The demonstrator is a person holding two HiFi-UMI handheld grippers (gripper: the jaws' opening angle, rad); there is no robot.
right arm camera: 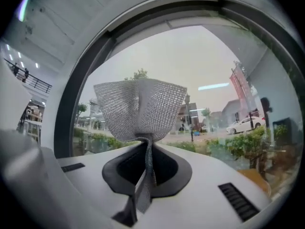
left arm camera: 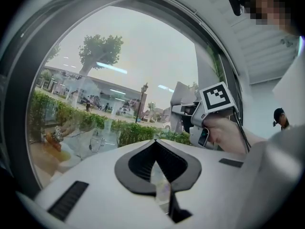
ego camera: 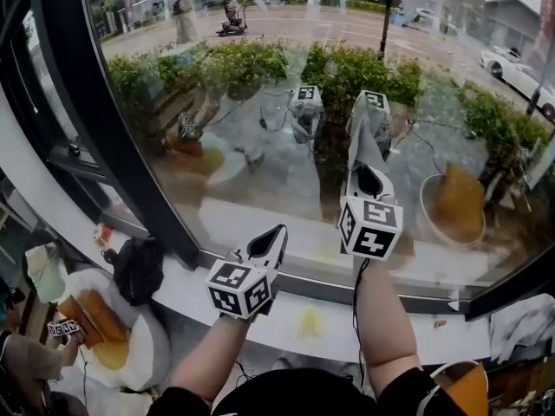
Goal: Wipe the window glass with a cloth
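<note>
**Right gripper holds the cloth up to the pane; left one hangs back empty**

The right gripper [right arm camera: 145, 146] is clamped on a grey mesh cloth [right arm camera: 140, 106]. The jaws pinch a narrow bunched stem of it. Above the tips the rest opens into a broad fan, and a short tail hangs out below the pads. In the head view this gripper [ego camera: 368, 180] is raised and points up and away from the person. The cloth [ego camera: 362, 141] stands straight on from its tips toward the window glass [ego camera: 260, 172].

The cloth's long axis follows the line of the jaws, so its free upper edge leads. That edge seems to meet its own reflection in the pane, which suggests it is at the glass or just short of it. The pictures do not settle whether it touches.

The left gripper [ego camera: 270, 243] sits lower and nearer the person, over the white sill [ego camera: 312, 323]. Its jaws are drawn together and nothing can be seen caught between them. It is well apart from the cloth and plays no part in holding it.

The pane spreads wide to both sides and above the cloth, bounded on the left by the dark window frame [ego camera: 95, 120]. The wiping stroke therefore looks to be the right arm's job. It likely needs a slight push forward to flatten the fan on the glass, then a sweep across it.
</note>
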